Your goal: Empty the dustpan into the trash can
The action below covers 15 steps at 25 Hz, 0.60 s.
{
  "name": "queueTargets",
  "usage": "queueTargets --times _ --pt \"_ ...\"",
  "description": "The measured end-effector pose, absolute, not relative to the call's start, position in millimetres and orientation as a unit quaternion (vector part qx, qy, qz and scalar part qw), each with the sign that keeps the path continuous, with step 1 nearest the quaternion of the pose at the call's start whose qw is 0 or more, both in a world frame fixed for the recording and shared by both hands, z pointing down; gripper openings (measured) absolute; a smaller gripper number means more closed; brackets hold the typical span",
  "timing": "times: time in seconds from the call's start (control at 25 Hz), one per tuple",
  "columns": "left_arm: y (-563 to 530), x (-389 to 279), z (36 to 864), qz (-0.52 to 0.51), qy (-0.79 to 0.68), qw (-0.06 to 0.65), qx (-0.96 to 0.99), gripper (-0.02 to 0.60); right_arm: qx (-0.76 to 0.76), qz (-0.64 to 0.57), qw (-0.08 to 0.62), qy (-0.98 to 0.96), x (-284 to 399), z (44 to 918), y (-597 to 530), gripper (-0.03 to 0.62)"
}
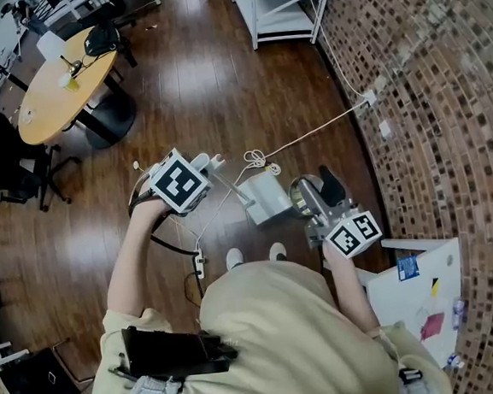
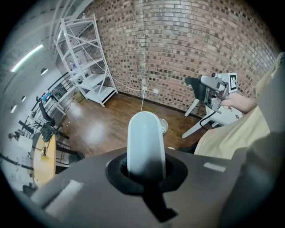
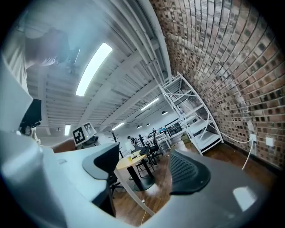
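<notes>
Between the closed jaws of the left gripper (image 2: pixel 147 178) stands the pale grey, round-ended plastic handle (image 2: pixel 145 138) of a light grey dustpan (image 1: pixel 264 197), pinched tight and held low before the person's feet, over the dark wooden floor (image 1: pixel 219 83). At the person's right, the right gripper (image 3: pixel 147 167) points level, its dark ribbed pads (image 3: pixel 189 171) spread with nothing between them. A round, shiny-rimmed object (image 1: pixel 300 194) sits just beside the dustpan. A white cable (image 1: pixel 310 135) runs to the brick wall (image 1: pixel 426 90); a round wooden table (image 1: pixel 53 97) stands well apart.
</notes>
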<state>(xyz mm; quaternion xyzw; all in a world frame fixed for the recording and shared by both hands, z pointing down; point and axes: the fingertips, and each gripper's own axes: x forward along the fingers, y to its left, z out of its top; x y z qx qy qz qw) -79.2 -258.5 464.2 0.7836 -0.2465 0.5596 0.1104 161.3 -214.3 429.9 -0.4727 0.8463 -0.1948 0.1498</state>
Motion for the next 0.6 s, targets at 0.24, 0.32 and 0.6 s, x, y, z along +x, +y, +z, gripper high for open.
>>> queueTargets --times 0.24,0.32,0.6 --pt "-249 -117 485 0.561 -0.284 0.131 0.767 0.000 -0.466 -0.207 0.144 0.848 143 441 -216 0.339" --pt "-248 -131 494 0.562 -0.298 0.134 0.760 0.000 -0.460 -0.210 0.143 0.851 135 442 -216 0.339" --pt "-251 -184 537 0.558 -0.346 0.180 0.732 0.000 -0.438 -0.225 0.135 0.860 110 447 -213 0.337"
